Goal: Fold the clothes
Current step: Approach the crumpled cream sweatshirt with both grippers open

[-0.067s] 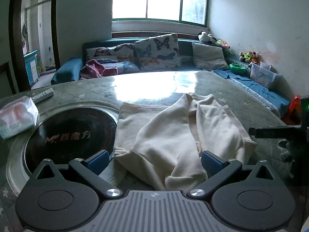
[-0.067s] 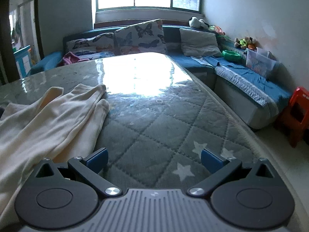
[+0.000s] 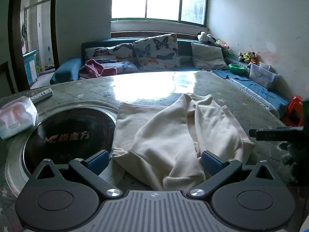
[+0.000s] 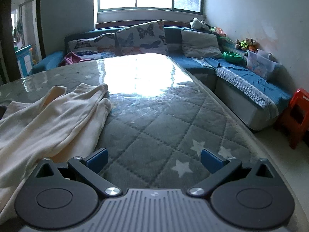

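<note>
Lying garment: a cream-coloured soft knit garment (image 3: 173,135) sprawls crumpled on the quilted grey star-print surface (image 4: 164,127), one layer flopped over another, its near hem bunched between the left jaws.
Garment from the right view: the same cream cloth (image 4: 48,116) spreads ahead and to the left of the right jaws, its edge just beside the left blue pad; no cloth sits between them.
Left gripper (image 3: 154,160): jaws released and spread wide, blue pads on either side of the near fold; whether the pads touch the cloth cannot be told.
Right gripper (image 4: 154,160): jaws released, wide apart, bare quilted cover with white stars between them; its dark body shows at the right edge of the left view.
Round black cooktop (image 3: 67,137): set in a steel ring in the surface, ahead-left of the left jaws, with the garment's left edge overlapping its rim.
White plastic tissue pack (image 3: 16,116): far left of the left jaws, beyond the cooktop.
Grey remote control (image 3: 41,94): just past the tissue pack.
Blue corner sofa (image 4: 241,77): beyond the surface, carrying butterfly-print cushions (image 4: 141,36).
Red plastic stool (image 4: 295,114): on the floor, far right of the right jaws.
</note>
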A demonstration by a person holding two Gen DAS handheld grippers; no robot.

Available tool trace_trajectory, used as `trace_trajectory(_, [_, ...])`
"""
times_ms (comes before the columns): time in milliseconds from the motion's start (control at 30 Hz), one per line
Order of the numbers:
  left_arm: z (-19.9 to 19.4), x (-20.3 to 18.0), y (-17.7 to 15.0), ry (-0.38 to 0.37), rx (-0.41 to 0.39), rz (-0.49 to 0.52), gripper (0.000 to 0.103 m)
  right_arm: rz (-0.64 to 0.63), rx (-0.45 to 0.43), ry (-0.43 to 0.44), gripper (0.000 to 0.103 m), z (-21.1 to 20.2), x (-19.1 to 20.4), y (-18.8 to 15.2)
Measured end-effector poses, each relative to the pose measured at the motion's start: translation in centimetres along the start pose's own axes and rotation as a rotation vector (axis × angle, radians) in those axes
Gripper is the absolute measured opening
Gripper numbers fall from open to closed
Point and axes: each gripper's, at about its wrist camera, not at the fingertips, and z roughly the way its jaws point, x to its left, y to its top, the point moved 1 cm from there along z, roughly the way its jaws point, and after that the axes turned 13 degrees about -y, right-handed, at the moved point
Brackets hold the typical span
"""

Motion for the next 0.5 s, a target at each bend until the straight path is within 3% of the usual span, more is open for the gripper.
trace_trajectory(500, [-1.5,-1.3,-0.7,-0.011,-0.002,0.006,0.103,-0.046,-0.083,0.110,0.103,-7.0,0.4,-1.8])
